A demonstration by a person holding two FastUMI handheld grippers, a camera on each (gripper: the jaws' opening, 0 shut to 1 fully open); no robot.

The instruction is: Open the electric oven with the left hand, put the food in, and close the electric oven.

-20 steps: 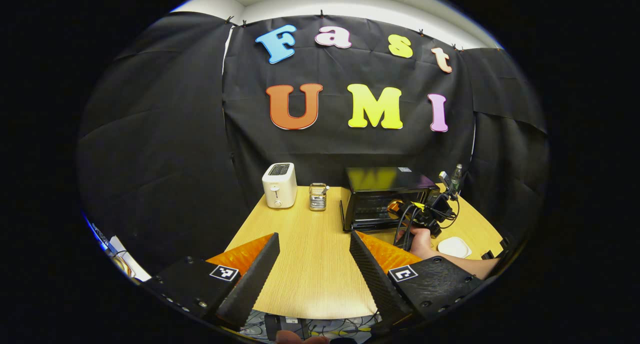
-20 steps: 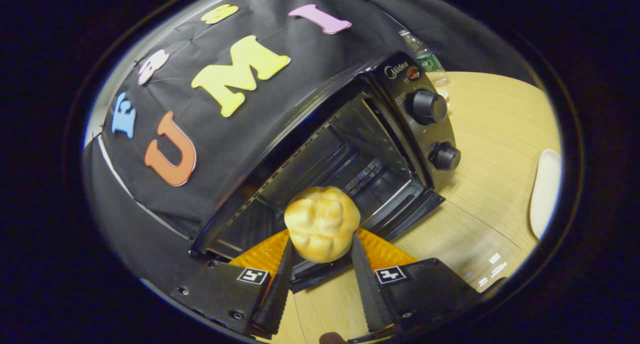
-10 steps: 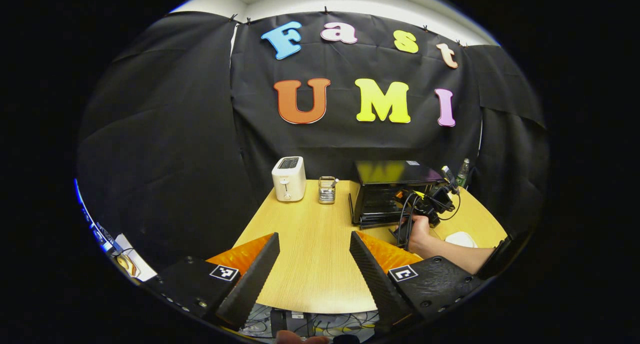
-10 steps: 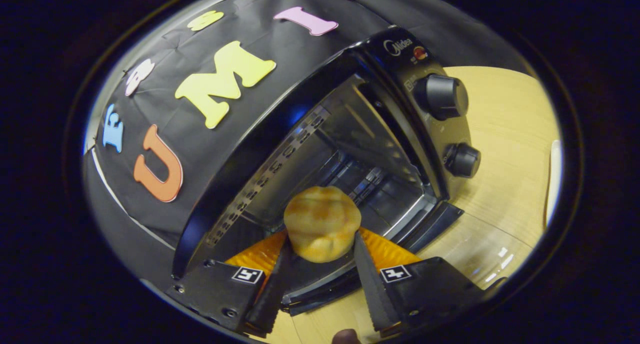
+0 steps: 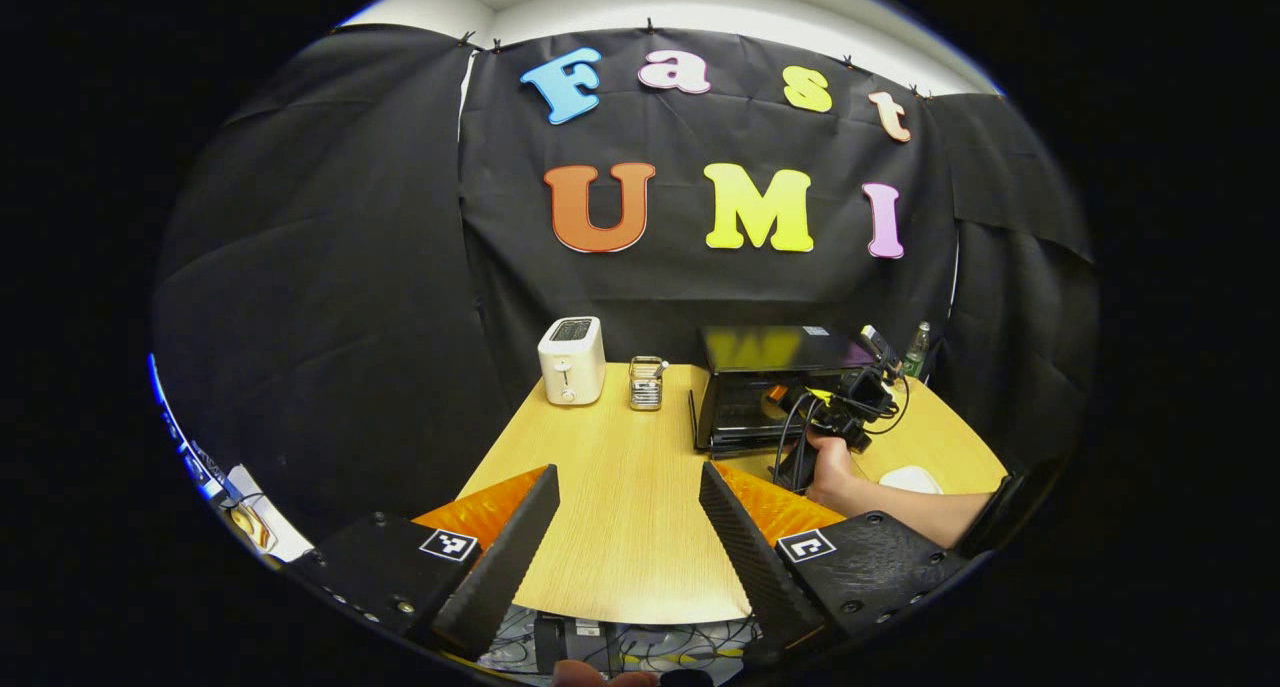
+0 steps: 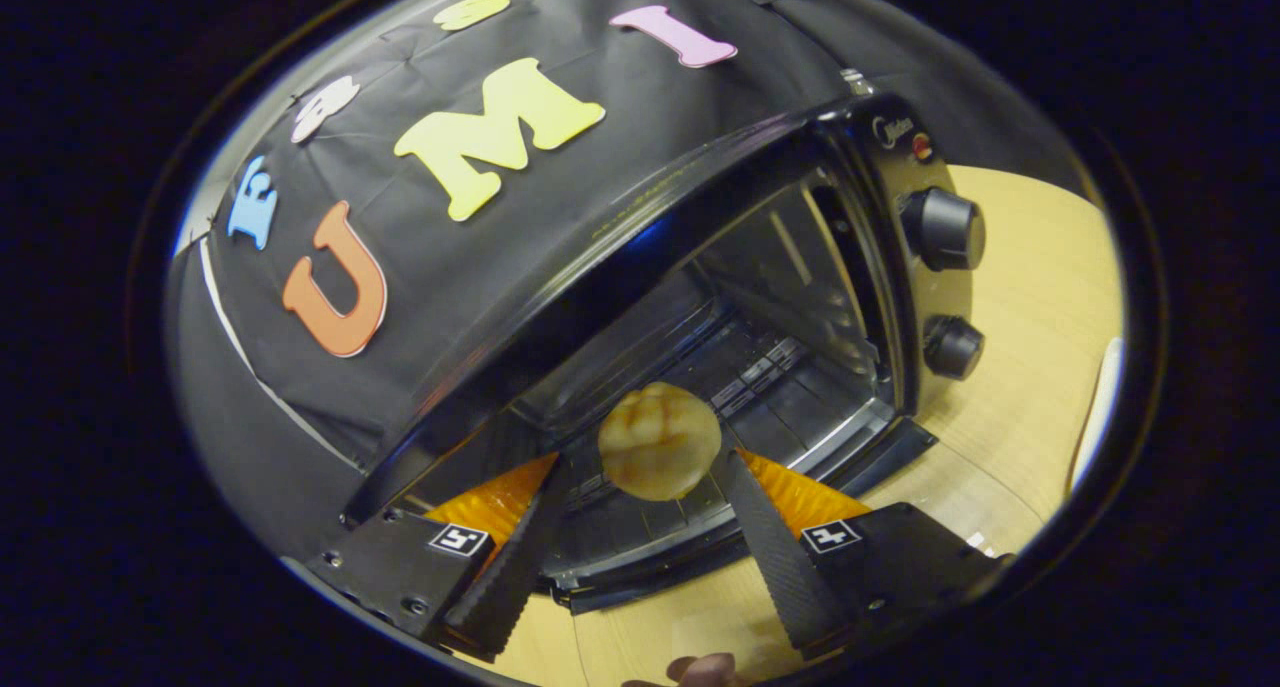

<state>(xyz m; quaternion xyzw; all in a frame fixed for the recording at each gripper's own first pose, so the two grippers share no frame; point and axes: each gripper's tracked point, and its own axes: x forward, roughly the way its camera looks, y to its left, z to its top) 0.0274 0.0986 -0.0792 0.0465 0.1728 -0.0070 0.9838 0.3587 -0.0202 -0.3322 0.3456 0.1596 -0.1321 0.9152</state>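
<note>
Right gripper view: right gripper (image 6: pixel 640 512) fingers apart, bun (image 6: pixel 659 440) released inside open oven (image 6: pixel 700 267); left gripper (image 5: pixel 628 537) idles open.

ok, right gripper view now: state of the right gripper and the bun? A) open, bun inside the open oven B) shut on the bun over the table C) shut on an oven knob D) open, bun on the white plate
A: the right gripper has its fingers spread apart, with gaps on both sides of the bun, which sits inside the open oven on its rack.
</note>
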